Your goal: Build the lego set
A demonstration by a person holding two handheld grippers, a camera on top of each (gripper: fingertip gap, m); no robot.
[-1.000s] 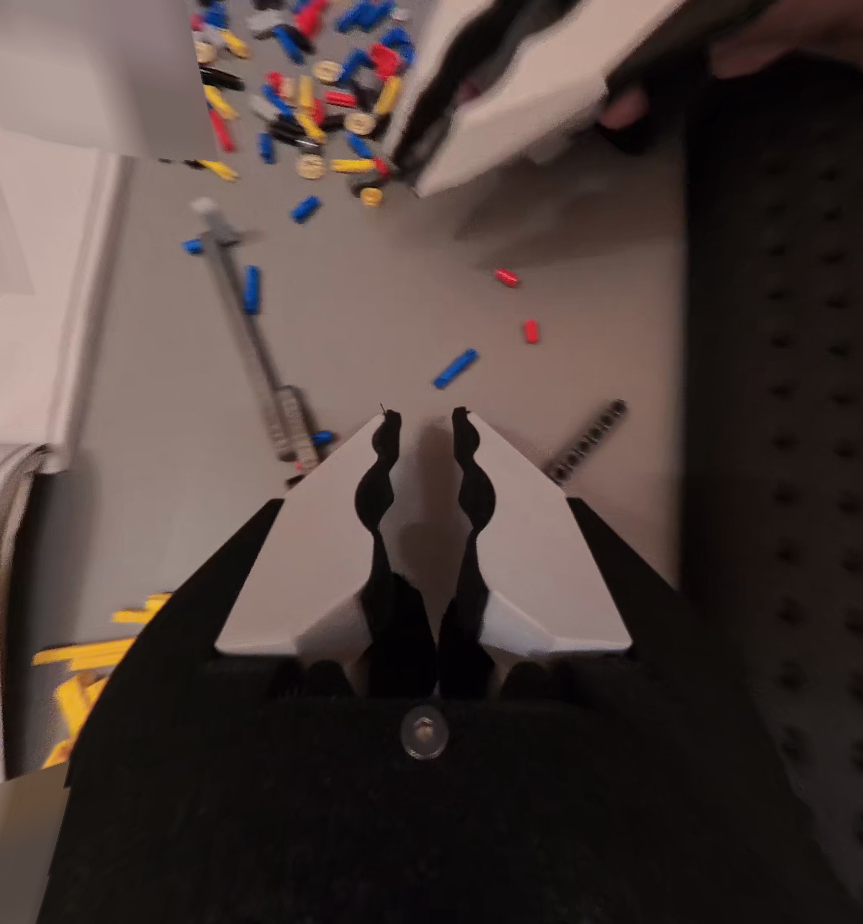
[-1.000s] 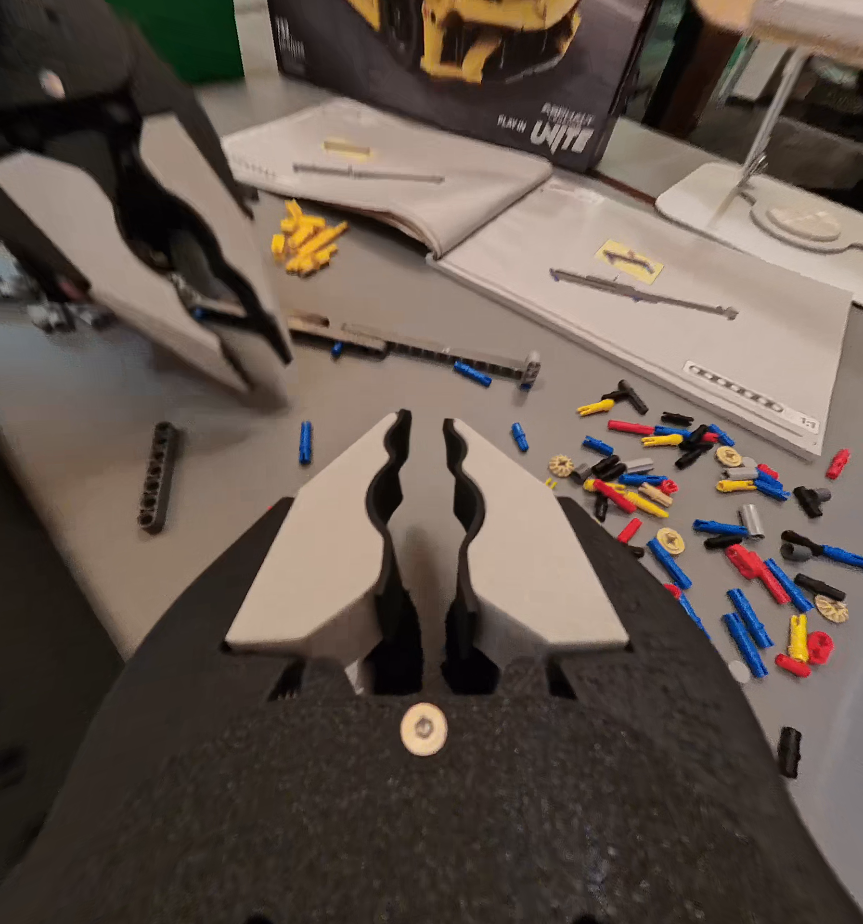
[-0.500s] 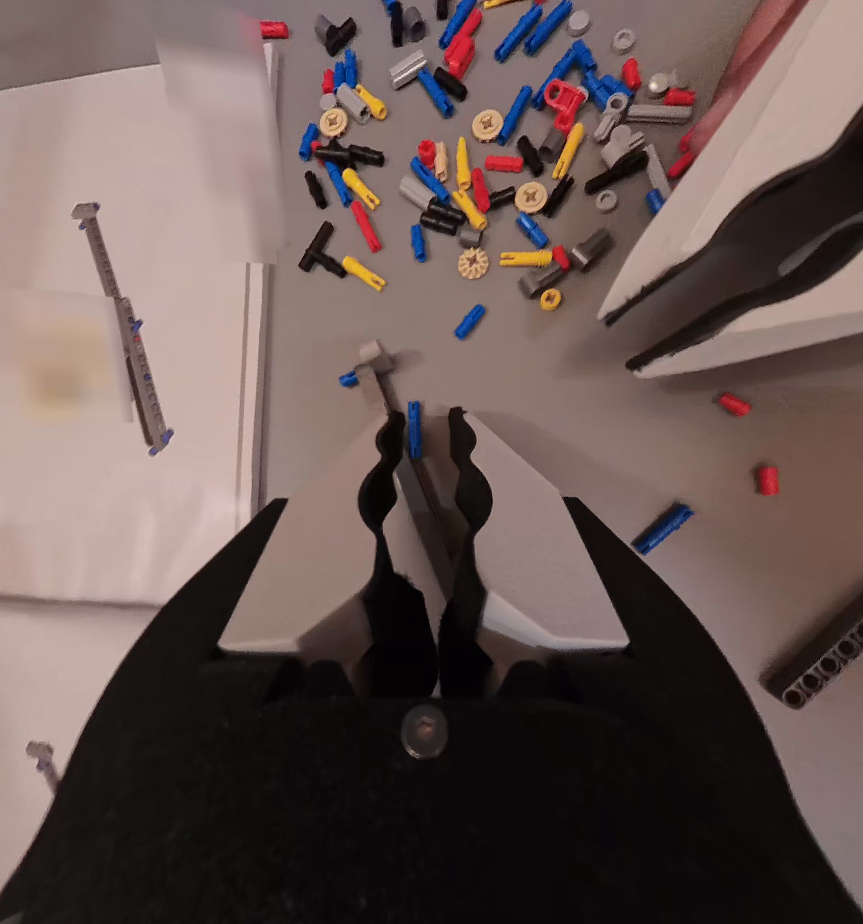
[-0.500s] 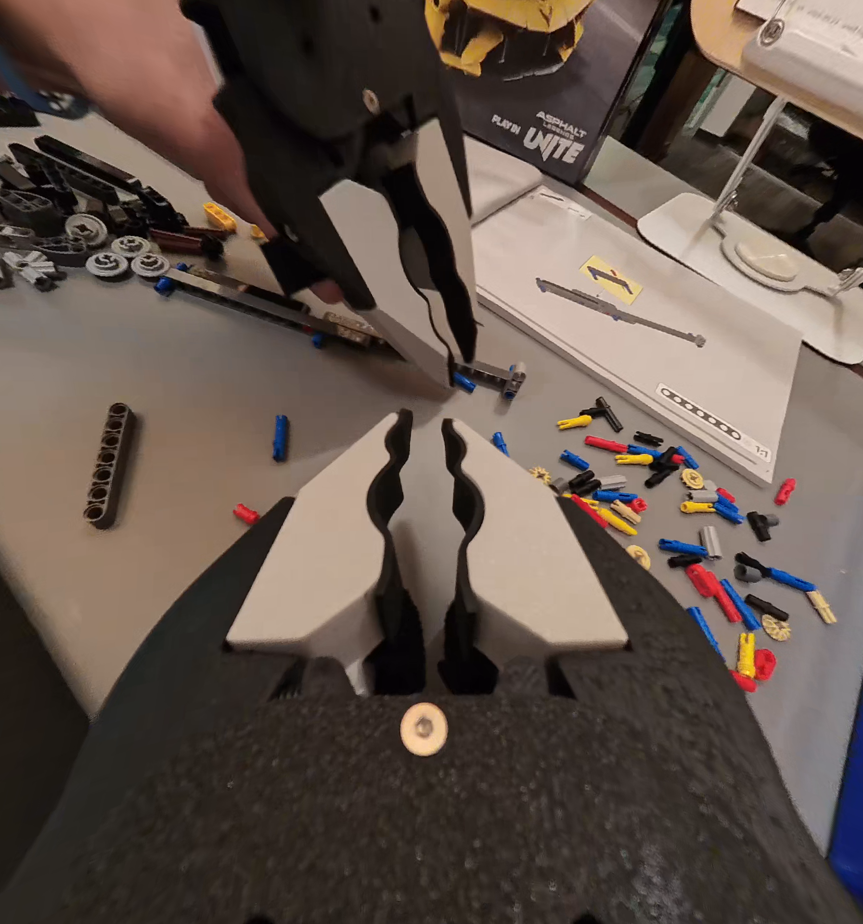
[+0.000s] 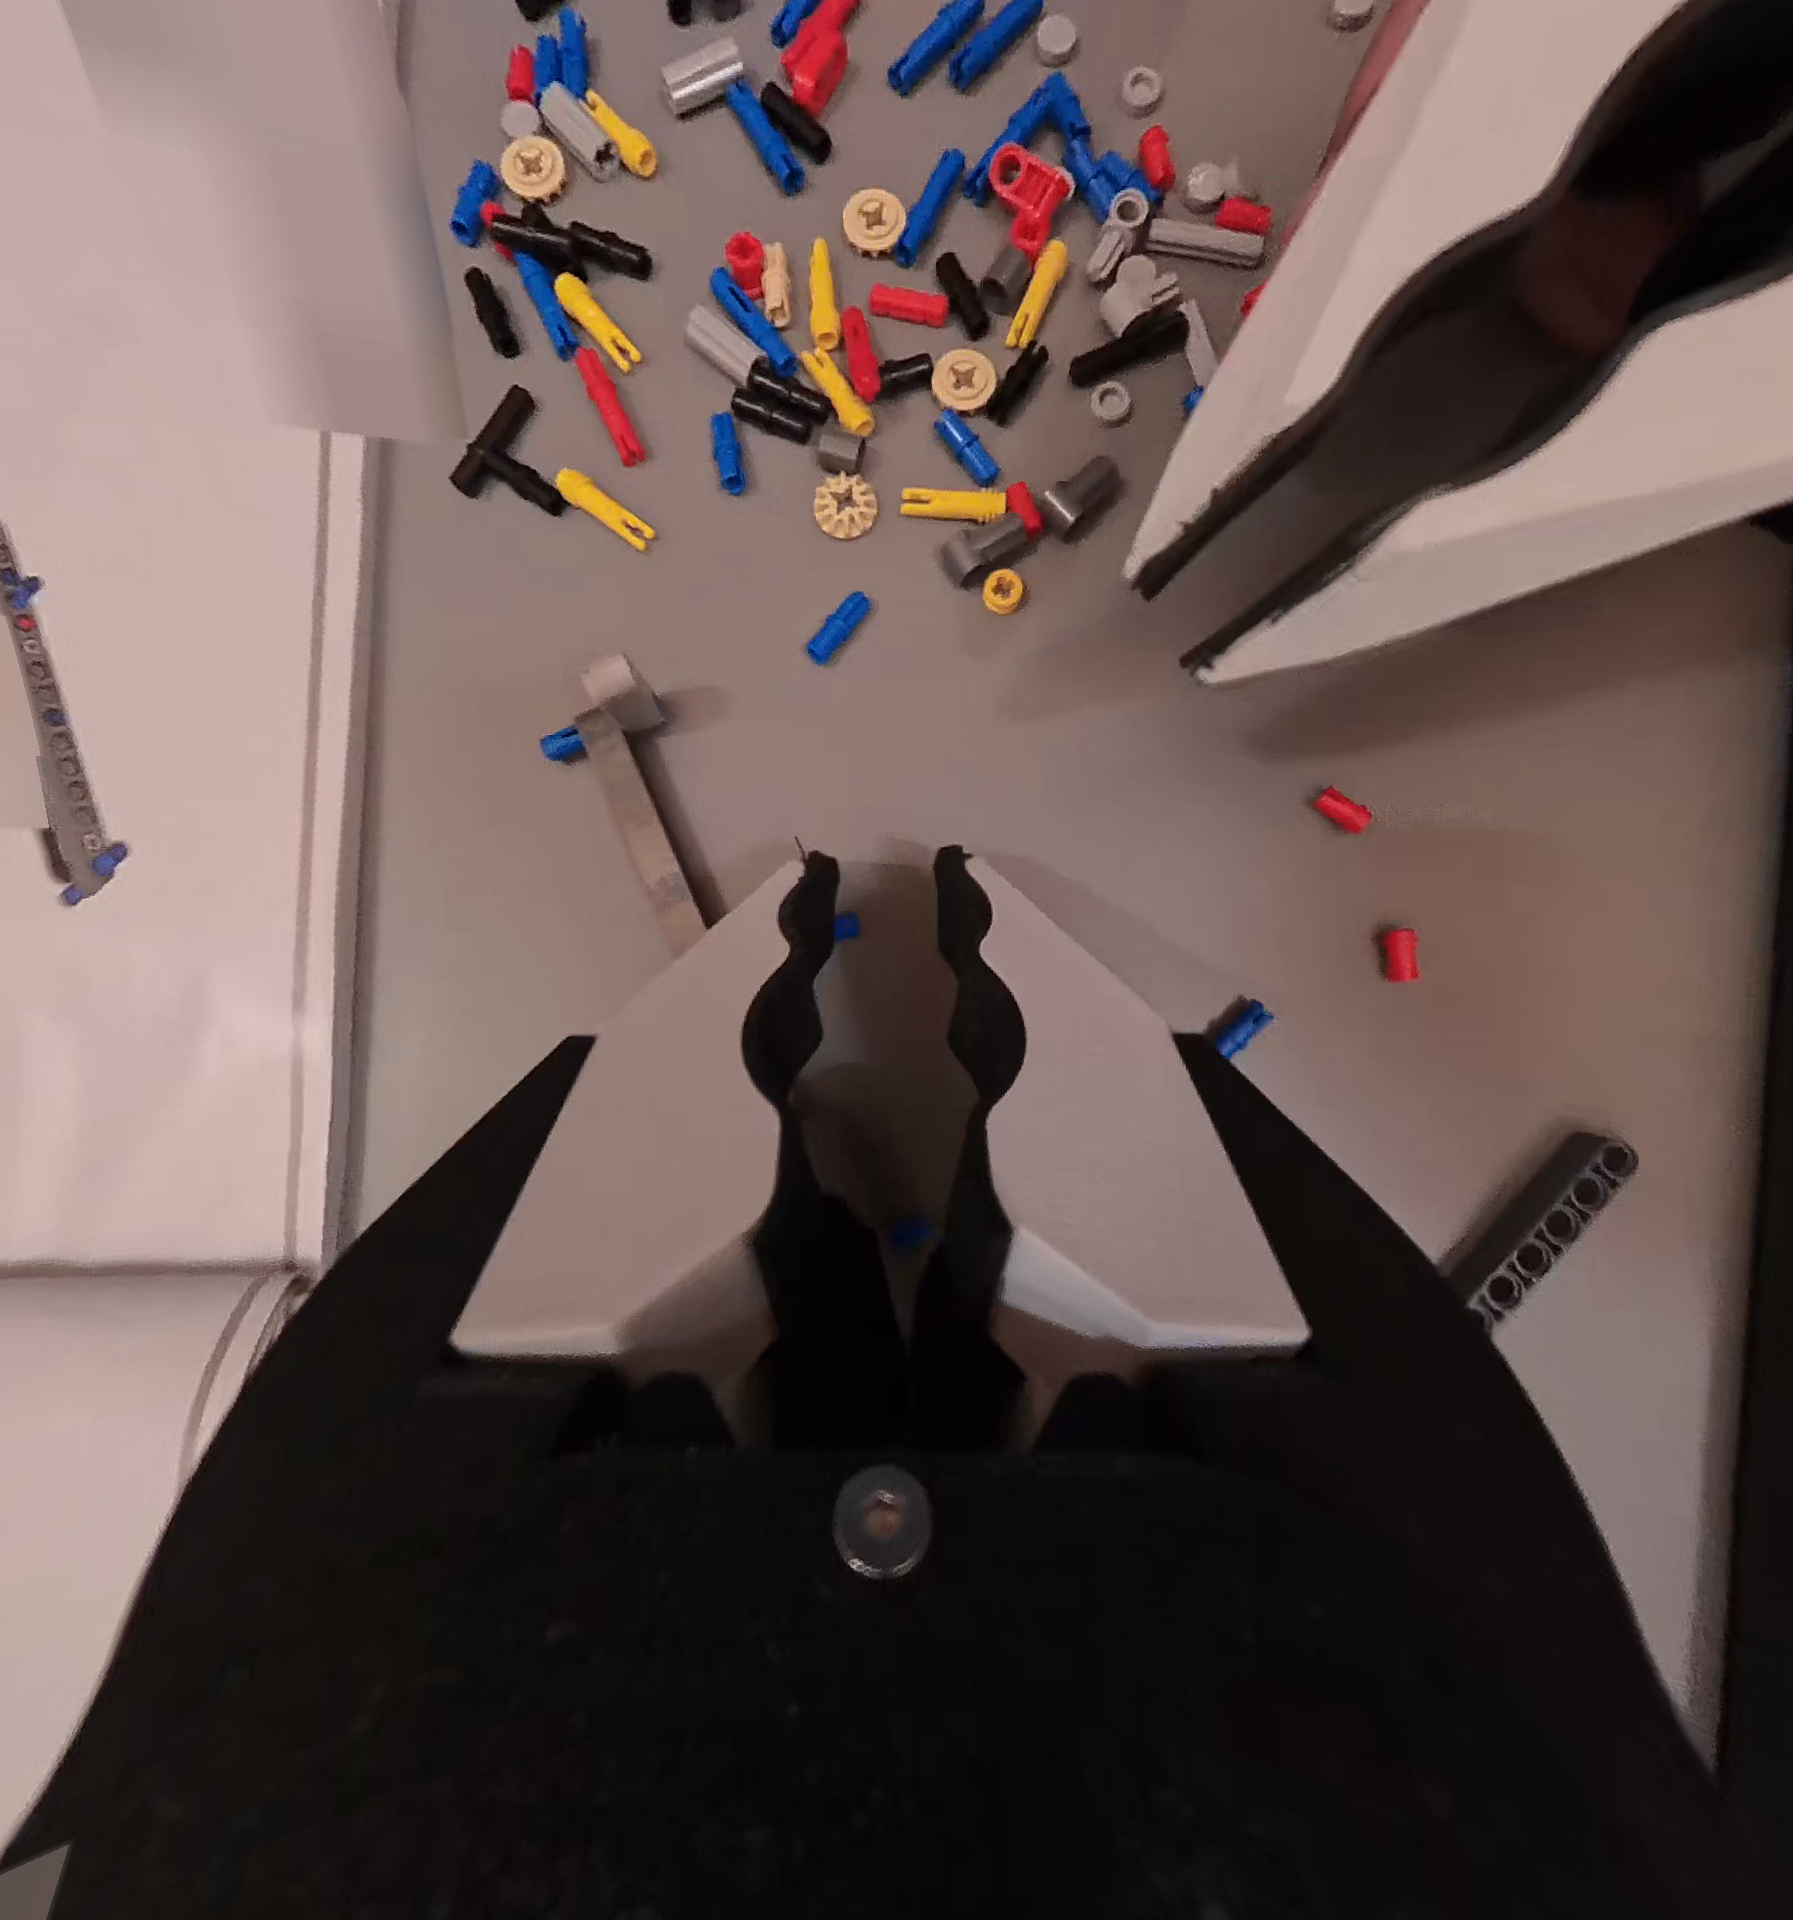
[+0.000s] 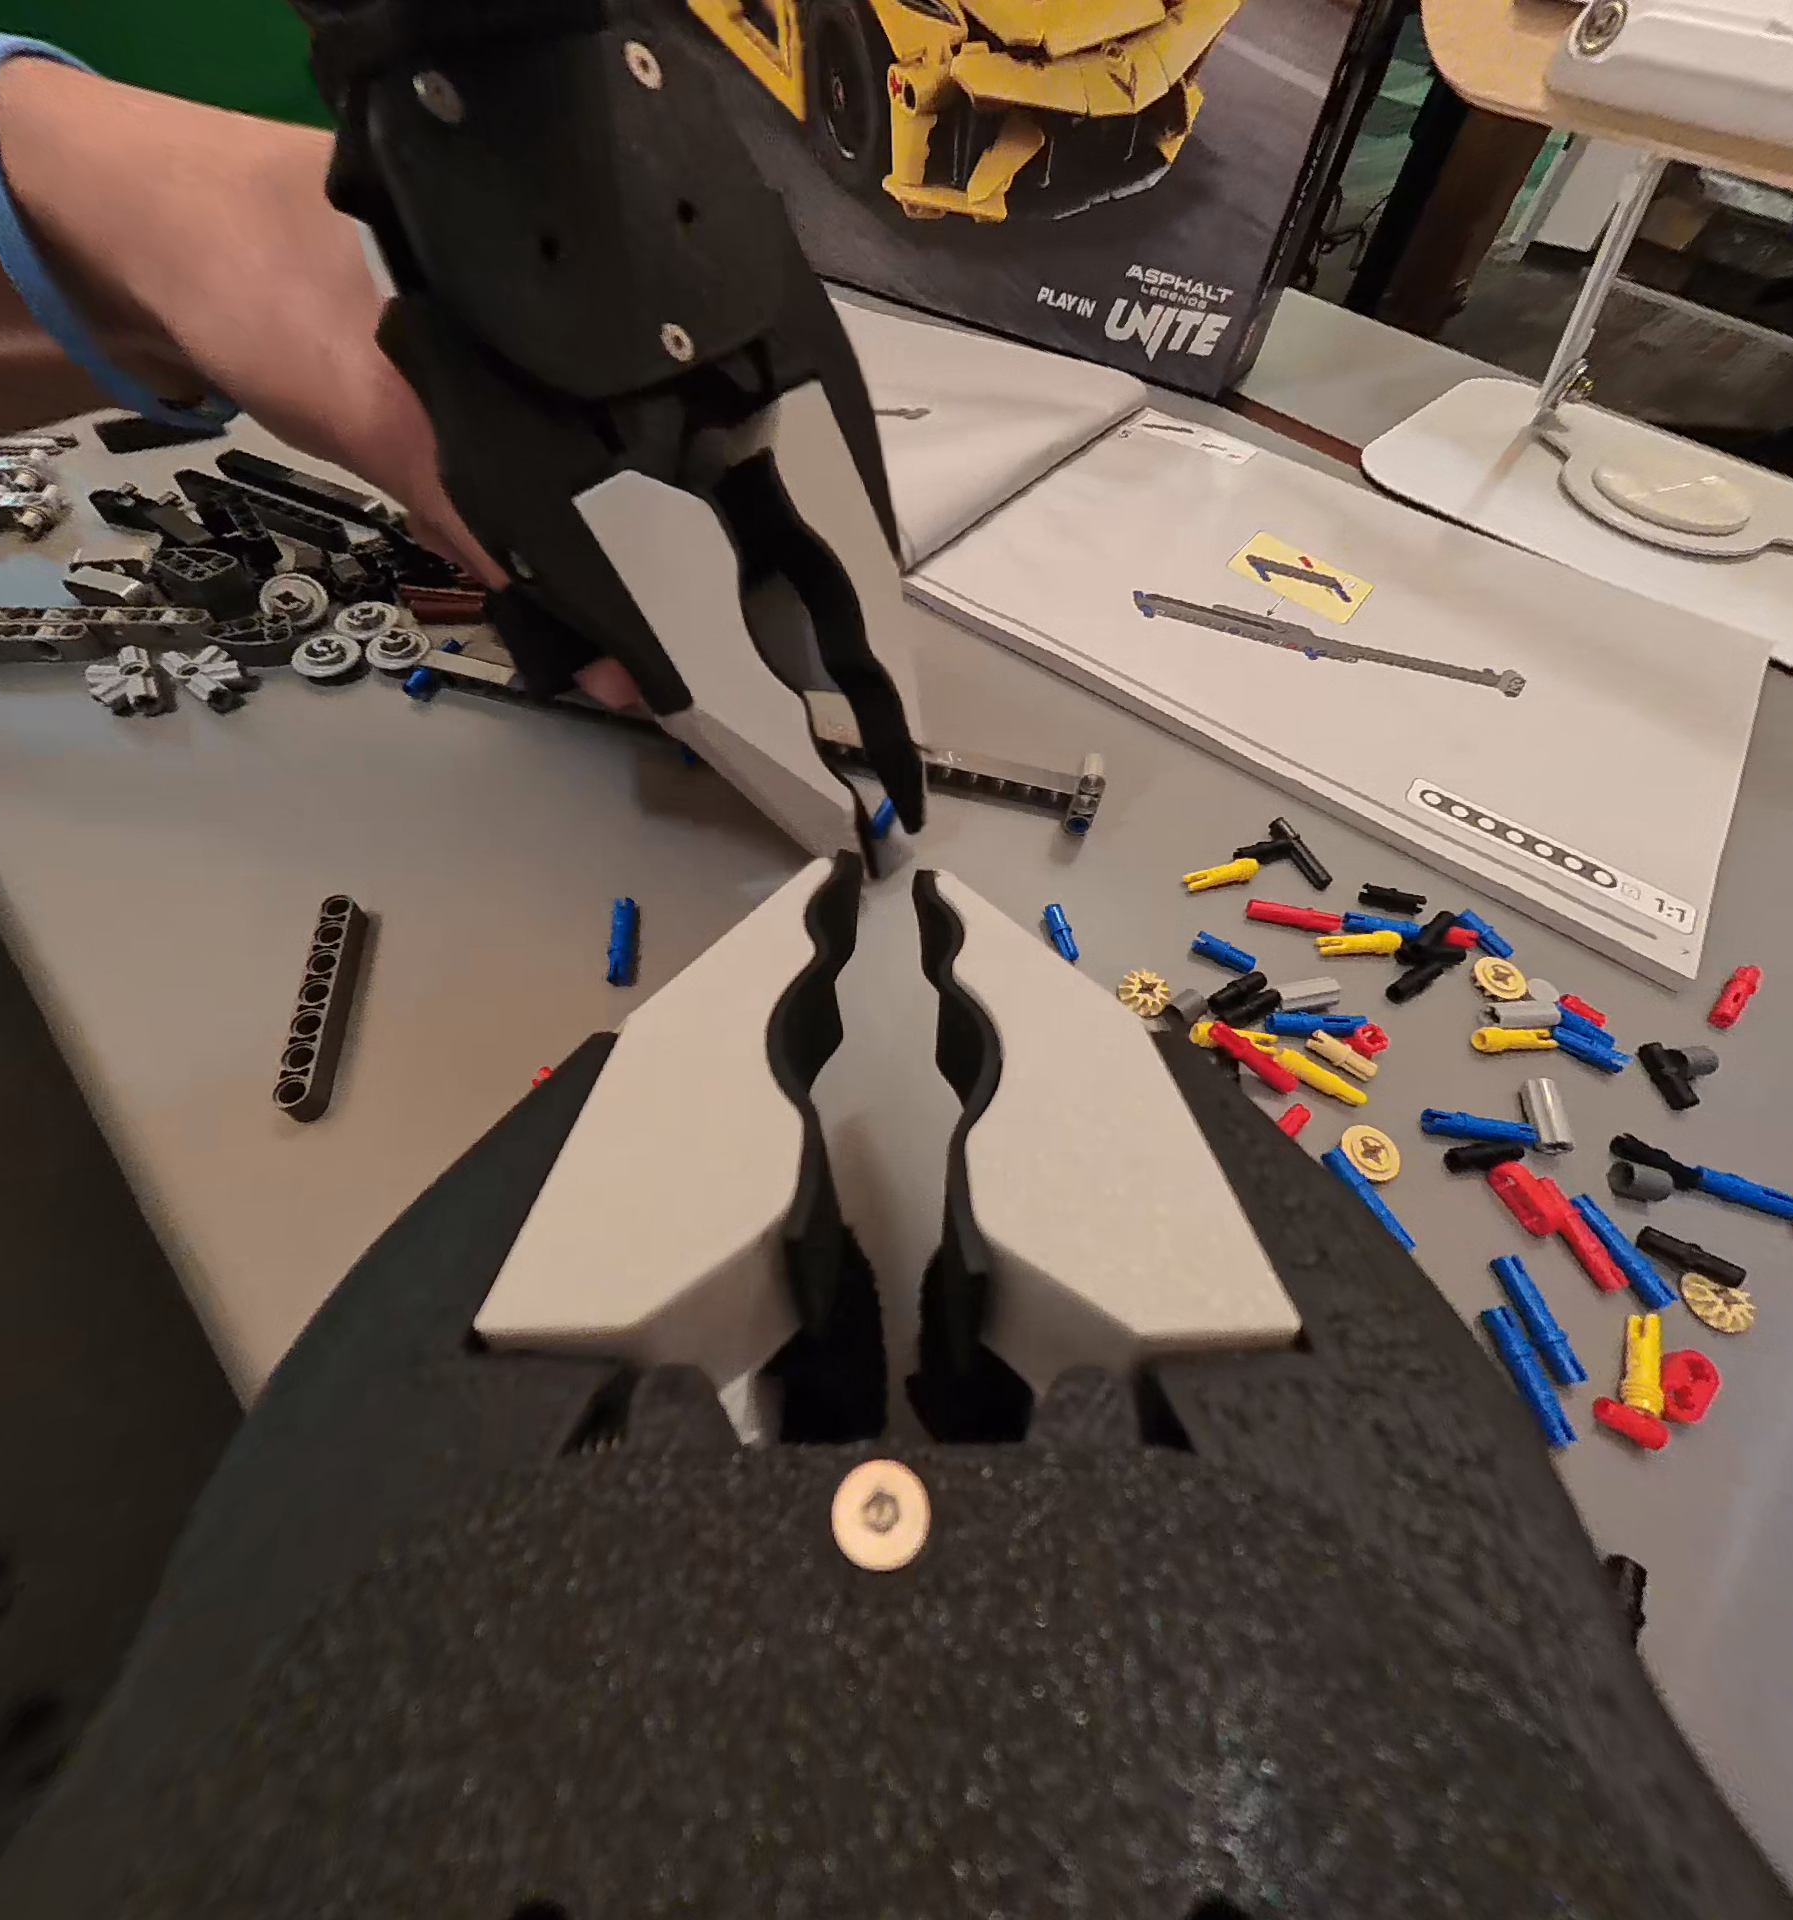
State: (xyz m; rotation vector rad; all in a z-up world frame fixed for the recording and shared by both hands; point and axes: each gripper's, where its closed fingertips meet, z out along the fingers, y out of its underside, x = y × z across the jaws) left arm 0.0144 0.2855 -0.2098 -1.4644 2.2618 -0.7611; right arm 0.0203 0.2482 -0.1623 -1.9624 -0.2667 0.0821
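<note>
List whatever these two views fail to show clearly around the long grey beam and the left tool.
- Beam: left wrist view, near end hidden under the left tool.
- Beam's middle: right wrist view, covered by the left tool's fingers.
- Blue pin at the left tool's tips: whether gripped or only touched cannot be told.
- Right tool: in the left wrist view, cut off by the top right edge and blurred.

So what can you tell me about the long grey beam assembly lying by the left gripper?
The long grey beam assembly is a thin, light grey plastic bar with a row of holes, lying flat on the grey table. A grey connector block with a blue pin caps its far end. The left gripper stands over its middle and hides it; whether the fingertips touch it is unclear.
</note>
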